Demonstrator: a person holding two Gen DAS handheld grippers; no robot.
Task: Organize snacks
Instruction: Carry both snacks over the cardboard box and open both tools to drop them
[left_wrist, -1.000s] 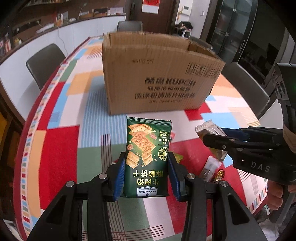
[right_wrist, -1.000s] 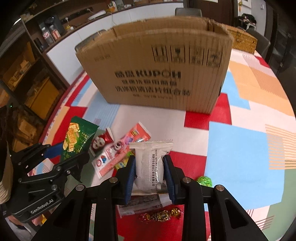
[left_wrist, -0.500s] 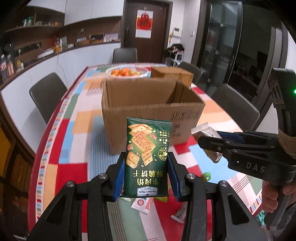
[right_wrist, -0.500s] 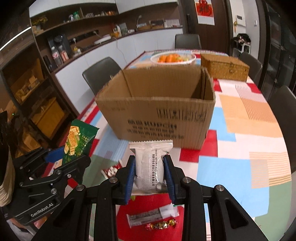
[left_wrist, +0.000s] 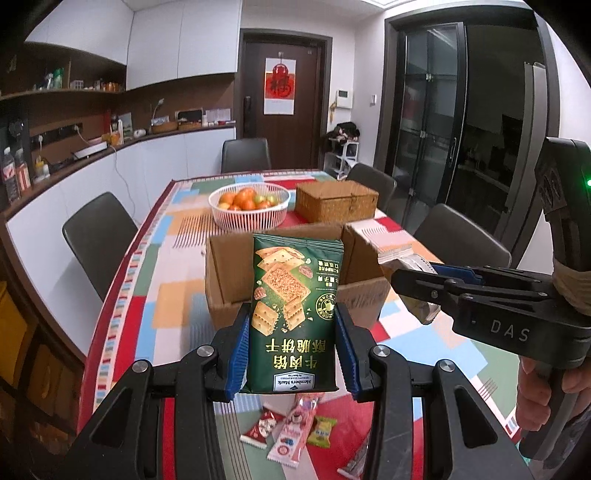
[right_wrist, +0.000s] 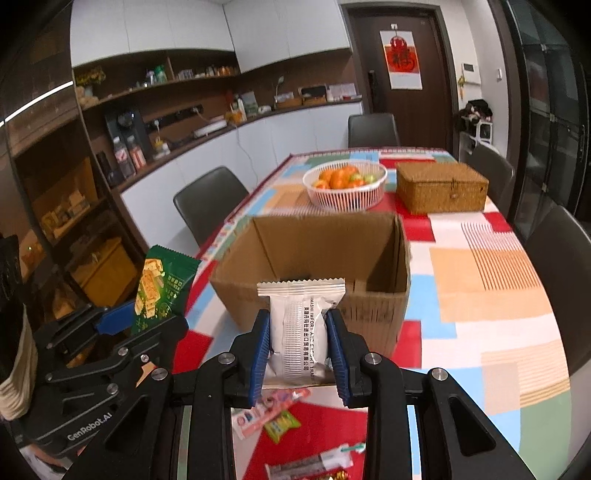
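Note:
My left gripper (left_wrist: 291, 334) is shut on a green cracker packet (left_wrist: 295, 314) and holds it upright in the air, in front of the open cardboard box (left_wrist: 229, 280). My right gripper (right_wrist: 298, 341) is shut on a white snack packet (right_wrist: 298, 332), also raised before the box (right_wrist: 369, 266). The right gripper shows at the right of the left wrist view (left_wrist: 413, 280); the left gripper shows at the left of the right wrist view (right_wrist: 147, 325). Several loose snacks (left_wrist: 291, 432) lie on the tablecloth below.
A white basket of fruit (left_wrist: 248, 206) and a wicker box (left_wrist: 336, 201) stand behind the cardboard box. Dark chairs (left_wrist: 98, 236) surround the colourful table (right_wrist: 491, 280). More wrapped snacks (right_wrist: 314, 461) lie near the front edge.
Both grippers have risen with their packets. The views now look over the box's rim into it, and the loose snacks lie lower in frame.

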